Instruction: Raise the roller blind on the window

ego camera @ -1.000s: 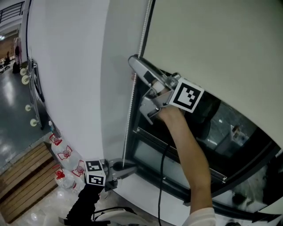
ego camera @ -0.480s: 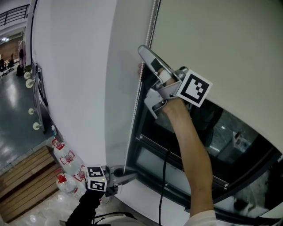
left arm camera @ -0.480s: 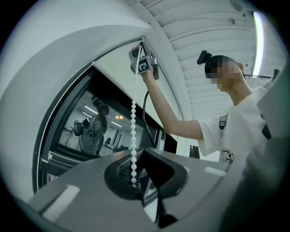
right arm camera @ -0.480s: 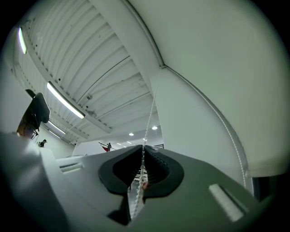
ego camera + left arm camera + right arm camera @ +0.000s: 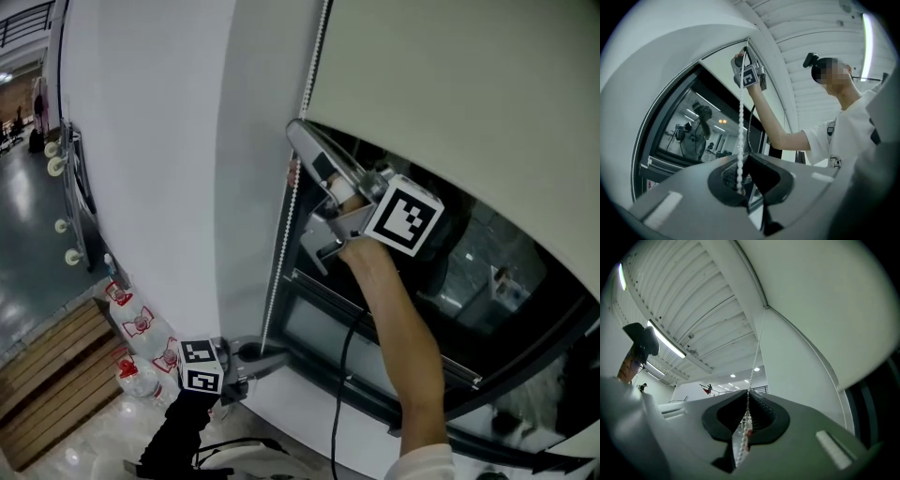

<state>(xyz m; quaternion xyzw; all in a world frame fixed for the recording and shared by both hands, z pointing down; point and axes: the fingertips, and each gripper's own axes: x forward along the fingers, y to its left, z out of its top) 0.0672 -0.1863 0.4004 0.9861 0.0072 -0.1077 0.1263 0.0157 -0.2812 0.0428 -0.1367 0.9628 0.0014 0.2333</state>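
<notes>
- The roller blind (image 5: 469,84) covers the upper part of the window. Its lower edge slants across just above your right gripper, and dark glass (image 5: 487,272) shows beneath it.
- The bead chain (image 5: 281,246) hangs along the blind's left edge, close to the white wall (image 5: 150,159). It runs straight from your upper gripper down to your lower one.
- Your right gripper (image 5: 296,132) is raised to the blind's lower left corner. Its jaws have just been closing and now pinch the bead chain. In the right gripper view the beads pass between the pads, and a loose strand with a small red piece hangs below them.
- Your left gripper (image 5: 270,356) sits low, where the window sill (image 5: 309,403) meets the wall. Its jaws are pressed together on the chain's lower part, and in the left gripper view the chain rises taut from the pads towards your other gripper.
- A black cable (image 5: 339,375) hangs beside your right forearm (image 5: 398,328).
- On the floor to the left stand clear water bottles (image 5: 141,330), next to wooden planking (image 5: 47,384).
</notes>
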